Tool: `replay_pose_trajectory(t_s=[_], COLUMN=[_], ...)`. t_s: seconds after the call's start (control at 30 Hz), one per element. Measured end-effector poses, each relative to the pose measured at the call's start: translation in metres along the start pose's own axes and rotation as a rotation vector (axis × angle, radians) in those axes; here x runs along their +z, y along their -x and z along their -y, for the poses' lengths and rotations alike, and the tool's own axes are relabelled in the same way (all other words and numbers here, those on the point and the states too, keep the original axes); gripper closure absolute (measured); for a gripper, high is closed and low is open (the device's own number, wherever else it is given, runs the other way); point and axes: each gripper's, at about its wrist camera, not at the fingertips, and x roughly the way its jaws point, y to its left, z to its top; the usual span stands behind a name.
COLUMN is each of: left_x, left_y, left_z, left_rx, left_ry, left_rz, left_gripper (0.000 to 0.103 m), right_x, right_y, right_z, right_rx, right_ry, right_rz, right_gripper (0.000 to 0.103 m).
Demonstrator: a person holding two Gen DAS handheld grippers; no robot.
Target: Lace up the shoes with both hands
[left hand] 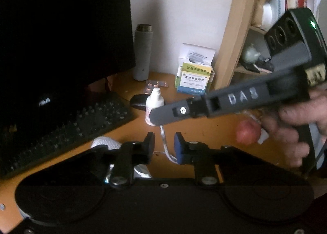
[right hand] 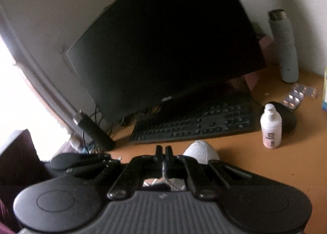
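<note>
A person's right hand [left hand: 296,127] grips the handle of the right tool [left hand: 155,118], which reaches in from the right edge of the left wrist view and slopes down toward the middle of the orange desk [left hand: 204,111]. The fingers of the hand wrap the grip and the knuckles face the camera. The tool's fingers are pressed together at the tip, pinching a pale shoelace [left hand: 163,133] that hangs from it.

The lace drops between the fingers of the left tool [left hand: 164,144]. These stand spread, a black one on the left and a blue-padded one [left hand: 179,148] on the right, with a clear gap either side of the lace. The lace then curves away under the blue-padded finger.

The white shoe [left hand: 104,142] sits on the desk just below and left of the left tool. Only its textured toe shows past the tool's linkage. In the right wrist view the same toe [right hand: 200,150] lies just right of the right tool [right hand: 163,149], whose two black fingers stand side by side. A pale strip is caught lower down between them.

Behind the shoe lies a black keyboard [right hand: 194,125] in front of a dark monitor [right hand: 163,39]. A small white bottle [right hand: 270,127] stands beside a black mouse [right hand: 288,117], with a grey flask [right hand: 285,47] against the wall. A stack of medicine boxes [left hand: 194,78] and a red fruit [left hand: 248,131] also sit on the desk, near a wooden shelf [left hand: 231,35].
</note>
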Motion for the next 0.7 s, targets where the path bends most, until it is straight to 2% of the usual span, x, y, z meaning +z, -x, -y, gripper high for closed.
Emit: replay_pose_trajectory(t_s=[0.1, 0.2, 0.27, 0.3, 0.37, 0.53, 0.7], left_x=[0.0, -0.004, -0.005, -0.005, -0.005, -0.006, -0.007], left_y=[-0.002, -0.003, -0.003, -0.002, 0.002, 0.003, 0.004], left_z=[-0.005, -0.023, -0.035, -0.04, -0.054, -0.064, -0.06], left_rx=[0.005, 0.014, 0.025, 0.028, 0.006, -0.062, -0.097], left_ry=[0.03, 0.122, 0.19, 0.216, 0.314, 0.426, 0.435], left_rz=[0.002, -0.001, 0.007, 0.013, 0.024, 0.018, 0.009], left_gripper=[0.102, 0.102, 0.102, 0.102, 0.102, 0.102, 0.102], right_x=[-0.001, 0.0, 0.002, 0.003, 0.0, -0.031, -0.043], right_y=[-0.006, -0.004, 0.001, 0.006, 0.008, -0.016, -0.037], right_z=[-0.005, -0.006, -0.005, -0.004, -0.01, -0.043, -0.053], right_rx=[0.003, 0.013, 0.011, 0.008, -0.039, -0.142, -0.159], right_ry=[0.028, 0.014, 0.005, 0.008, 0.12, 0.497, 0.578], right_rz=[-0.018, 0.0, 0.018, 0.03, -0.005, -0.119, -0.097], right_gripper=[0.099, 0.095, 0.084, 0.082, 0.082, 0.082, 0.082])
